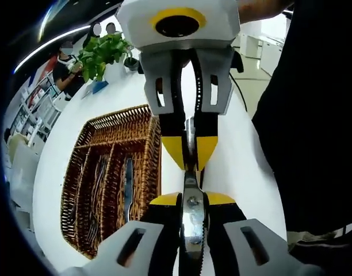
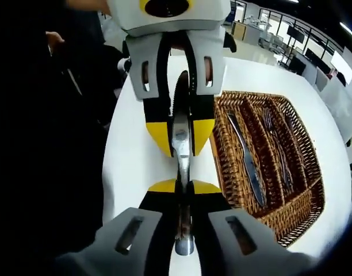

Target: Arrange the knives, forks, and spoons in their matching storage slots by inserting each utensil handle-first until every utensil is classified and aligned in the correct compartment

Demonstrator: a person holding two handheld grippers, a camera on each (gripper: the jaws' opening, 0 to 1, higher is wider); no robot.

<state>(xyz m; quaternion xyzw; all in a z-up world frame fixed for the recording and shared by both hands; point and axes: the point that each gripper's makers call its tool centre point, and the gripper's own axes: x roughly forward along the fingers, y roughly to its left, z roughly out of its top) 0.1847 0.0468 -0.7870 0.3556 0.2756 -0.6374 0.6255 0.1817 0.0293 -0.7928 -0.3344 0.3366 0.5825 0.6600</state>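
Open office space, desks and a potted plant [image 1: 104, 53] at the back, seated people behind it; work surface is a round white table [image 1: 133, 92]. On it sits a wicker cutlery tray [image 1: 110, 178], long dividers, one knife [image 2: 248, 167] lying in the slot nearest the grippers, forks or spoons in the next slots, too small to sort out. Both grippers meet over the table beside the tray, facing each other tip to tip: left gripper [image 1: 193, 198] and right gripper [image 2: 182, 187] are each clamped nearly shut on opposite ends of the same utensil [image 2: 180, 144], a flat steel piece held between them above the table. Which end is the handle, can't tell; looks like a knife, not certain. Risks, my read: one side releasing late twists the piece or drops it on the table; thin steel can slip in the pads; wrong-end insertion or wrong slot if the type isn't confirmed first. No brands or readable text anywhere.
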